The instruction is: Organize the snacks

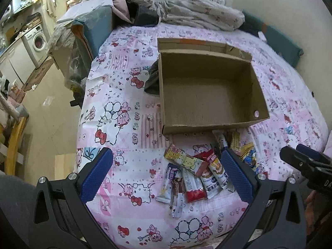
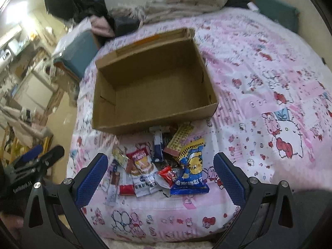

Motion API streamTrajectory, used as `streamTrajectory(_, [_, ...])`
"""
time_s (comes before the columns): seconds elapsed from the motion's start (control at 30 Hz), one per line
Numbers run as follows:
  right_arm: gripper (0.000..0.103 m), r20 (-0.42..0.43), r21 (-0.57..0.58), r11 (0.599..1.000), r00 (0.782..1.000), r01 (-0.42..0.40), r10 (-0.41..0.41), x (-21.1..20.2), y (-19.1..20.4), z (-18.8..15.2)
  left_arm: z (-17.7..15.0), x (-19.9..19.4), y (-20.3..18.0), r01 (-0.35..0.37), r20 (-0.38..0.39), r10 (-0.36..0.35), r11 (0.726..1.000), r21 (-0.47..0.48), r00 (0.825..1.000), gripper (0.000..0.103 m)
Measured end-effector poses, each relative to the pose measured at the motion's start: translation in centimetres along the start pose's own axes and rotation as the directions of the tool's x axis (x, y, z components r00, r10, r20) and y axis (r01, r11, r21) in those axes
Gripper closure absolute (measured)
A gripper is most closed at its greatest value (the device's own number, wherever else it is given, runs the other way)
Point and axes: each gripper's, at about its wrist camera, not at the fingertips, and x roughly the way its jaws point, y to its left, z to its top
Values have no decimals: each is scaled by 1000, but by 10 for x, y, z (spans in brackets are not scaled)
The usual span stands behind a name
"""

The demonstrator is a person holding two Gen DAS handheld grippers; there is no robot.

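Left gripper: the black two-finger gripper with blue textured pads [image 1: 166,176] hangs above the near edge of the bed, its jaws spread wide and nothing between them; part of the snack pile shows in the gap.
Right gripper: the matching black gripper with blue pads [image 2: 160,178] is likewise spread wide and empty, hovering over the snack pile; in the left wrist view it appears at the right edge [image 1: 305,159].
Box: an open brown cardboard box [image 1: 209,122] sits on the bed with its flap folded back at the far side; its floor is bare and a small round hole shows in one side wall.
Snacks: a loose pile of small wrapped snack packets [image 2: 157,166] lies on the cover just in front of the box's near wall, outside it.
Blue packet: a blue and yellow snack bag with a cartoon face [image 2: 192,172] lies at the right side of the pile.
Red packets: a small red wrapper [image 2: 169,175] lies beside the blue bag; a red and white stick packet [image 1: 194,186] lies at the near side.
Bed: a pink and white cartoon-print bedspread [image 1: 128,95] covers it.
Far end: a crumpled floral blanket [image 1: 199,10] is heaped beyond the box.
Room: a white washing machine [image 1: 38,38] stands far left.
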Motion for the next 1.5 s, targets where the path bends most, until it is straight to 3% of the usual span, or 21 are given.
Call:
streamTrajectory(0.17, [0, -101, -36, 999, 995, 24, -28, 21, -12, 12, 10, 22, 3, -4, -68, 5, 1000, 7, 998, 0])
streamTrajectory(0.3, [2, -213, 19, 1000, 977, 20, -15, 44, -37, 19, 10, 47, 10, 0, -174, -1, 1000, -10, 985, 0])
streamTrajectory(0.4, [23, -296, 67, 998, 955, 13, 7, 62, -53, 16, 5, 60, 16, 0, -218, -5, 1000, -26, 976, 0])
streamTrajectory(0.5, [30, -374, 98, 995, 927, 7, 30, 80, -56, 10, -1, 70, 19, -9, -247, 3, 1000, -23, 969, 2])
streamTrajectory(0.6, [31, -415, 72, 997, 910, 43, -9, 97, -52, 6, -6, 81, 24, 0, -282, -15, 999, -54, 959, 6])
streamTrajectory(0.77, [42, -484, 81, 994, 875, 74, -26, 128, -56, -2, -11, 94, 33, -3, -315, -25, 996, -88, 949, 9])
streamTrajectory(0.9, [70, -511, 68, 995, 859, 77, -32, 139, -58, -5, -12, 100, 36, -6, -331, -29, 994, -106, 943, 9])
streamTrajectory(1.0, [74, -491, 50, 996, 870, 79, -44, 125, -60, -8, -12, 103, 39, -5, -341, -36, 993, -120, 939, 9])
streamTrajectory(1.17, [75, -441, 102, 995, 897, 22, 25, 87, -62, -7, -16, 106, 45, -9, -362, -46, 989, -148, 931, 10])
streamTrajectory(1.2, [75, -410, 103, 995, 911, -6, 48, 77, -59, -5, -16, 106, 45, -8, -364, -48, 989, -151, 930, 12])
streamTrajectory(1.3, [75, -274, 93, 989, 952, -118, 139, 53, -50, 3, -19, 110, 42, -8, -383, -45, 991, -136, 923, 24])
streamTrajectory(1.37, [75, -236, 94, 986, 958, -141, 160, 49, -47, 3, -24, 116, 41, -6, -411, -48, 992, -128, 911, 42])
streamTrajectory(1.5, [75, -237, 114, 982, 956, -152, 176, 62, -42, -2, -36, 128, 38, 4, -469, -59, 993, -117, 881, 57])
